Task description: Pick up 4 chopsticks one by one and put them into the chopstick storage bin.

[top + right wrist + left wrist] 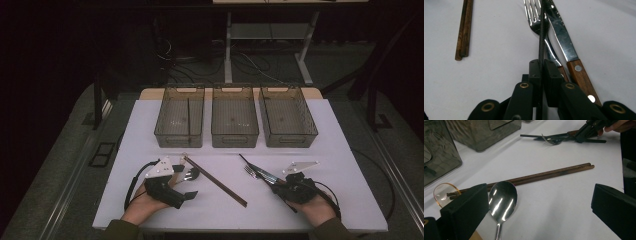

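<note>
On the white table (pixel 150 120) we see cutlery laid out in front of three smoky clear bins (pixel 235 117) that stand in a row at the far side; our right gripper (pixel 541 67) has its jaws clamped on a thin black rod-like utensil (pixel 541 32), which runs straight out from between the pads and passes over a fork (pixel 534 17); whether it is a single stick or a pair we cannot tell. Just beside the rod lie the fork and a knife (pixel 564 42) with a wooden riveted handle, the two side by side and touching the table, near the right side of the front edge in the high view.

Our left gripper (pixel 536 210) stands wide, with nothing between its pads; a metal spoon (pixel 502 200) lies bowl-up just beside its left-hand pad, the stem running back toward the camera; beyond the spoon a pair of brown wooden chopsticks (pixel 544 175) lies pressed together, slanting across the middle of the table, well apart from the right gripper's cluster. At the chopsticks' near end rests a small clear amber-tinted piece (pixel 444 193), partly hidden behind the pad.
</note>
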### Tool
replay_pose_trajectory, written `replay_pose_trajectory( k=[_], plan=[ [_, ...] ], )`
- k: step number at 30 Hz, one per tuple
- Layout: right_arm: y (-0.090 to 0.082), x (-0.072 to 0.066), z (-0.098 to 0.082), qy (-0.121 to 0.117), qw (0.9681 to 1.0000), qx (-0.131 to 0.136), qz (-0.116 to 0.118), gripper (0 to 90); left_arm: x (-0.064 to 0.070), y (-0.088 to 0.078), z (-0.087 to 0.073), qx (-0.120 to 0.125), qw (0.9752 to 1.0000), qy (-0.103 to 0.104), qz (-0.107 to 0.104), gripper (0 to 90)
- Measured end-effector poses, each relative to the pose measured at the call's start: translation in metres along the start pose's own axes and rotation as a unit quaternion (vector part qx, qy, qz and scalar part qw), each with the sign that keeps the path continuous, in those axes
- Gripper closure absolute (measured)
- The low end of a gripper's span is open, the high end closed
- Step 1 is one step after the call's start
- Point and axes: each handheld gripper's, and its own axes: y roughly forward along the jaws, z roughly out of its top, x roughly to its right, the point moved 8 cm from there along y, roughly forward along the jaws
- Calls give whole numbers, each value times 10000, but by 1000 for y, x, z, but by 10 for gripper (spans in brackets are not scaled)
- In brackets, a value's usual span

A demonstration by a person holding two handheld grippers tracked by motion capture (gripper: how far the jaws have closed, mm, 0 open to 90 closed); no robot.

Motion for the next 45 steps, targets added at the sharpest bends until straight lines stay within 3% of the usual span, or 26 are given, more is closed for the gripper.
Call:
replay_pose_trajectory(
  k=[19,30,45],
  plan=[
    [-7,-1,6,-56,9999,144,-35,850,1,0,0,5,10000,-12,-13,5],
    [-16,1,17,-107,9987,491,82,850,1,1,0,-5,10000,-21,-25,5],
    [-15,-5,45,-89,9953,903,334,850,1,2,-1,-30,10000,-28,-31,5]
  ],
)
